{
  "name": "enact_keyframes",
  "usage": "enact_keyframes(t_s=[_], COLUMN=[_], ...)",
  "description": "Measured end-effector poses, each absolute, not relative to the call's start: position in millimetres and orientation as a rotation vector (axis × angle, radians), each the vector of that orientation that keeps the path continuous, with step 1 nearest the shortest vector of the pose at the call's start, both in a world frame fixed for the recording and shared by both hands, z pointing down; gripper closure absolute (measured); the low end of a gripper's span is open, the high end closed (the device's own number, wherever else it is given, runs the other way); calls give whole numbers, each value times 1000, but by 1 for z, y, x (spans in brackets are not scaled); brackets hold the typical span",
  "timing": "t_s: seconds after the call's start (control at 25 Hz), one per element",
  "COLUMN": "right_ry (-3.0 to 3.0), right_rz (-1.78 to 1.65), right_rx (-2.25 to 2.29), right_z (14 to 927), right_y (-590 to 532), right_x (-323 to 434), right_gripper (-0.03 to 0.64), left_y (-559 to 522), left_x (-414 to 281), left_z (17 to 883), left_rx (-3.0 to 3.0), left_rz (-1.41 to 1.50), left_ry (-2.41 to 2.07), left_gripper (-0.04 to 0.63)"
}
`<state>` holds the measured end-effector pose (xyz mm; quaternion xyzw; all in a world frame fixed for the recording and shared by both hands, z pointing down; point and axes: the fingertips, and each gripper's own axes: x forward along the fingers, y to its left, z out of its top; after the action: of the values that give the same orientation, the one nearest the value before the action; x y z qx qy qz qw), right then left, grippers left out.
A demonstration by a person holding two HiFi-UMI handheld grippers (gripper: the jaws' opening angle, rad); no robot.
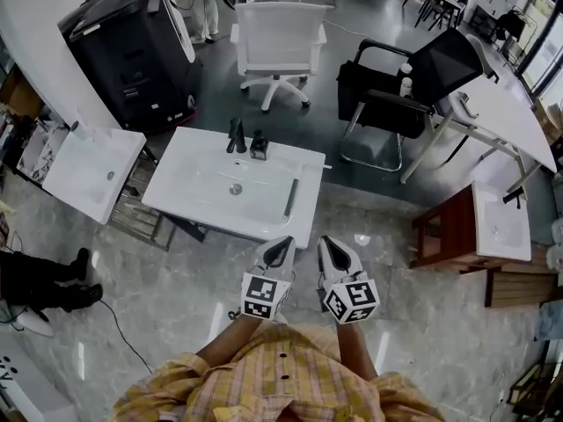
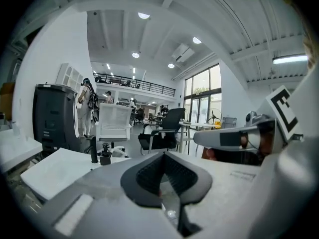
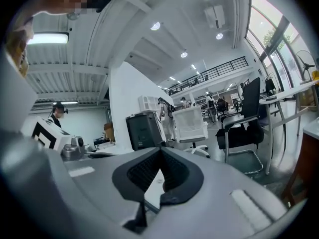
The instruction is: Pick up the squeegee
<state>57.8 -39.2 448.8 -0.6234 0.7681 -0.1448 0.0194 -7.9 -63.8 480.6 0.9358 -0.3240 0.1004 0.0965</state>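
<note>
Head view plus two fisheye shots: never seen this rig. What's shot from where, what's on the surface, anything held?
No robot: a person carries a hand-held gripper in each hand. The top-down picture is from a camera on the person's head; the other two are from cameras on each one, looking along its jaws. The left hand-held gripper and right hand-held gripper both have jaws together, empty. Ahead is a white sink with a faucet; the squeegee, a dark bar, lies along its right side, untouched.

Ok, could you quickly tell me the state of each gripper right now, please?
Left gripper: closed, holding nothing.
Right gripper: closed, holding nothing.
</note>
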Motion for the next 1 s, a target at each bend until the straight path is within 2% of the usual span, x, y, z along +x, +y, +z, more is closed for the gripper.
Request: enact_keyframes(t_s=[1.0], right_ry=[2466], right_rz=[-612], right_rx=[-1836], right_z=[484], right_y=[-195], right_x=[133], right_gripper=[617], left_y=[-215], left_x=[54], left_z=[530], left_rx=[2593], left_rz=[487], left_ry=[-1096], left_gripper=[595])
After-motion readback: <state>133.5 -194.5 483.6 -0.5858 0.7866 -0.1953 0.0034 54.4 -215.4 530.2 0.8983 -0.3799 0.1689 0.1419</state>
